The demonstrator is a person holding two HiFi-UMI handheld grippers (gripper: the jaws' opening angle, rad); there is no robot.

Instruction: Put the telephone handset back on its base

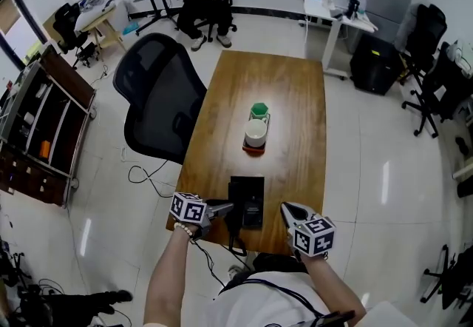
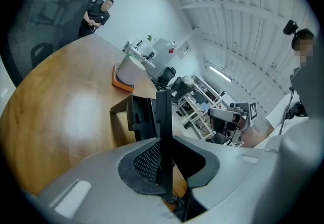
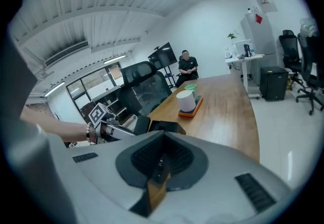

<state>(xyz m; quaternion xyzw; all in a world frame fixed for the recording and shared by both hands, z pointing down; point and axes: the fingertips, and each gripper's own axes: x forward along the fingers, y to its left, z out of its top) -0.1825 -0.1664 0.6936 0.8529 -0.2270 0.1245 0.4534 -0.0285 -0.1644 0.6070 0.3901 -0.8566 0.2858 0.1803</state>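
My left fingers clamp the handset edge-on, just left of the base at the tabletop's near edge. My right fingers are closed together, holding nothing.

Telephone base sits at the tabletop's near edge; handset just beside it, in the left tongs; cup behind.

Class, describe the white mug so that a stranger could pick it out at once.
Start at the long wooden table. Near its middle lies an orange tray. The white mug stands on the tray's nearer end, white where the cup behind it is green.
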